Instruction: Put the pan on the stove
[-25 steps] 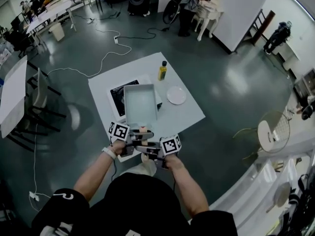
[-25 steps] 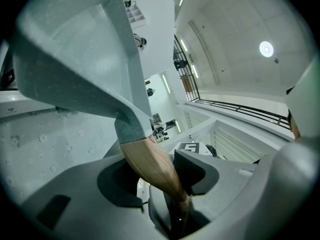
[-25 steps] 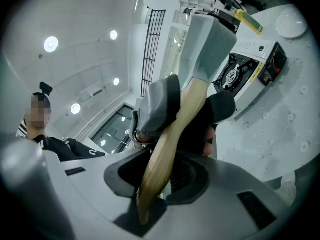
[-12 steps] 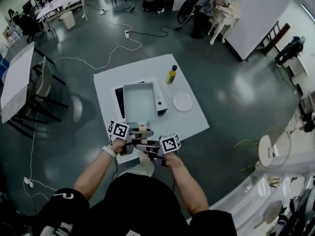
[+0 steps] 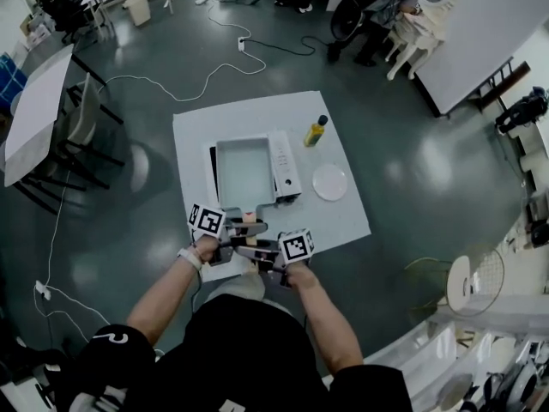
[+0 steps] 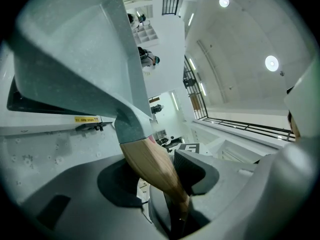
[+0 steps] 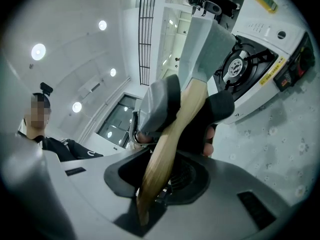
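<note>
Grey-green floor [image 5: 146, 230] runs all round the white counter [image 5: 257, 114] I stand at, and everything I need sits on that one square top. Both tools are closed on the pan's wooden handle [image 6: 150, 161]. My left tool [image 6: 165, 184] takes it nearer the pan, with its jaws fairly wide because the wood is thicker there. My right tool [image 7: 157, 184] clamps it further back, near the thin end, with its jaws much closer together. I hold it in two places on purpose: the rectangular grey pan [image 5: 244, 172] is long and deep, its weight lies far out ahead of the handle, and I judge a single grip would let it roll or droop.

From the head view the pan lies over the portable stove [image 5: 284, 163], covering most of the dark cooking top and leaving the white control strip showing on the right. The right gripper view shows the round burner [image 7: 234, 66] just beside the pan's underside. Whether the base rests on the supports or hangs a little above them, I cannot tell. The handle points back at me, level, so the pan stays flat and I can work from the counter's near edge.

A yellow bottle [image 5: 316, 131] and a white plate [image 5: 330, 181] stand to the right of the stove, apart from the pan, so I judge they will not get in the way.
</note>
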A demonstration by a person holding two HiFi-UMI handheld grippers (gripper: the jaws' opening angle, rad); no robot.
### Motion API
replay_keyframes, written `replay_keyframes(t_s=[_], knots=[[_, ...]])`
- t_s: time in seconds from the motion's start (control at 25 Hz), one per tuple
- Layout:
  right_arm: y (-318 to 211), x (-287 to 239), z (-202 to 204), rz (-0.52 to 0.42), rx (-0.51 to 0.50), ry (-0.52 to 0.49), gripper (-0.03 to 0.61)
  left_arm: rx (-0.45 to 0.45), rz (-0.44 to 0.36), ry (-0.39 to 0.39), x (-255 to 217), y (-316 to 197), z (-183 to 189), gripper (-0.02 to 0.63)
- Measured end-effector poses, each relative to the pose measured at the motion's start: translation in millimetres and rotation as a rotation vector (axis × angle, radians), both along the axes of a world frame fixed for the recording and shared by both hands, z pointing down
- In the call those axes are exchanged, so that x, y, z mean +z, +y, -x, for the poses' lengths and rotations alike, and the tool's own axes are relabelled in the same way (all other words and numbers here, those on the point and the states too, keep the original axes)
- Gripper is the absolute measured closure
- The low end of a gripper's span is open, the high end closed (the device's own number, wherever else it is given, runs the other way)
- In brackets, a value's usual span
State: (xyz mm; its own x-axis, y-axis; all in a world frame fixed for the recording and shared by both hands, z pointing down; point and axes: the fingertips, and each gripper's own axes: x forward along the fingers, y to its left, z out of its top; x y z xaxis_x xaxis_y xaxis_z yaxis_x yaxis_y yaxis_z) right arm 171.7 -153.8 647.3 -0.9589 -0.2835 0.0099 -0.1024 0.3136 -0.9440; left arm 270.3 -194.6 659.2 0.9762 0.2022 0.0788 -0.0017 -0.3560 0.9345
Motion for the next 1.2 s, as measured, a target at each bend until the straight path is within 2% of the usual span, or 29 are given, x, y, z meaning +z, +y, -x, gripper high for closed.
replay_keyframes(t_s=[0.28,0.44,0.88,1.2], knots=[[-20.6,0.8,4.1,-0.012,-0.049,-0.010,0.488,-0.040,-0.020,0.013,2.0,-25.6,4.5,0.423],[-23.6,-2.5,6.9,-0.015,-0.068,-0.015,0.486,-0.064,-0.001,-0.008,0.9,-29.8,8.9,0.422],[-33.5,0.1,7.0,-0.032,-0.116,-0.014,0.488,-0.102,-0.048,-0.044,5.1,-44.8,12.7,0.420],[-36.1,4.9,-1.7,-0.040,-0.139,-0.015,0.489,-0.128,-0.050,-0.023,6.6,-48.6,4.1,0.420]])
